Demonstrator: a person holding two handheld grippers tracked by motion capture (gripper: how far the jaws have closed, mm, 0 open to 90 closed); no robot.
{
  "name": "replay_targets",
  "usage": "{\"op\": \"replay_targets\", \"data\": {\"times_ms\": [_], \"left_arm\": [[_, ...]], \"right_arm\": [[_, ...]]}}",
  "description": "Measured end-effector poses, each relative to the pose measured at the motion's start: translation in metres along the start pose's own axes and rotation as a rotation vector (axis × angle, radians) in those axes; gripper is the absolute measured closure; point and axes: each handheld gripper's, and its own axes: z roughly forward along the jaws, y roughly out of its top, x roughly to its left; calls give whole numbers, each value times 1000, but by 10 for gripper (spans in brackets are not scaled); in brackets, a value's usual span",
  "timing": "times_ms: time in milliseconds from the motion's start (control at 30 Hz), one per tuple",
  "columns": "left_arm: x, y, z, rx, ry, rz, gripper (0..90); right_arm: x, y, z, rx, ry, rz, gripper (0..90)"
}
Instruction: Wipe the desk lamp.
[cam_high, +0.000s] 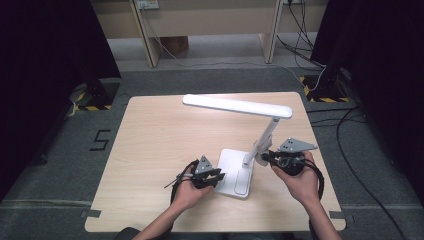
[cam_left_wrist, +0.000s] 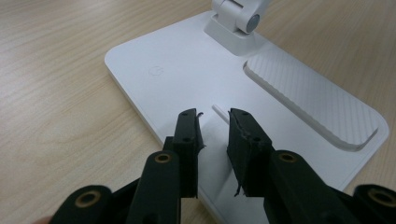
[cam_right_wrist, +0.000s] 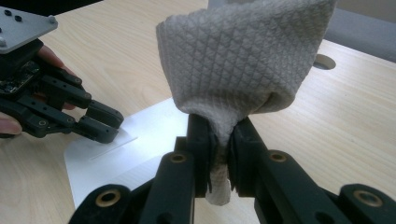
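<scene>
1. high view: a white desk lamp (cam_high: 240, 145) stands on the table (cam_high: 150, 145), its base between the two tools. the left hand-held gripper (cam_high: 216, 176) rests at the left edge of the lamp base (cam_high: 235, 172). the right hand-held gripper (cam_high: 265, 156) is up against the lower part of the lamp's stem (cam_high: 262, 140). whether either pair of jaws is open or closed cannot be read from this camera.

2. left gripper view: the left hand-held gripper (cam_left_wrist: 214, 122) sits low over the lamp base (cam_left_wrist: 187, 70), jaws a little apart with nothing between them; the tips appear to press on the base, which i judge to be steadying it. the stem hinge (cam_left_wrist: 240, 16) lies ahead of the jaws, and the ribbed tray (cam_left_wrist: 313, 98) ahead and to their right.

3. right gripper view: the right hand-held gripper (cam_right_wrist: 219, 128) is clamped on a grey quilted cloth (cam_right_wrist: 243, 56), which bunches upward from the jaws. the left hand-held gripper (cam_right_wrist: 100, 122) lies to the left of these jaws on the base (cam_right_wrist: 140, 135).

4. progress, as a judgement: the cloth is secured and the lamp braced, so the wiping is under way at the stem. nothing shows which surfaces are already clean; the long lamp head (cam_high: 237, 106), far ahead of both tools, appears still to be done.
</scene>
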Motion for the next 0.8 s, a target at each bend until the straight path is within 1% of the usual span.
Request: {"op": "replay_targets", "data": {"times_ms": [300,467,567,800], "left_arm": [[0,0,0,-2,2,0,728],[0,0,0,-2,2,0,728],[0,-1,0,-3,3,0,728],[-1,-1,0,-7,3,-1,728]], "right_arm": [[3,-8,10,25,12,10,809],[3,-10,13,30,17,17,809],[3,-14,18,41,22,14,809],[4,-23,29,62,36,27,809]]}}
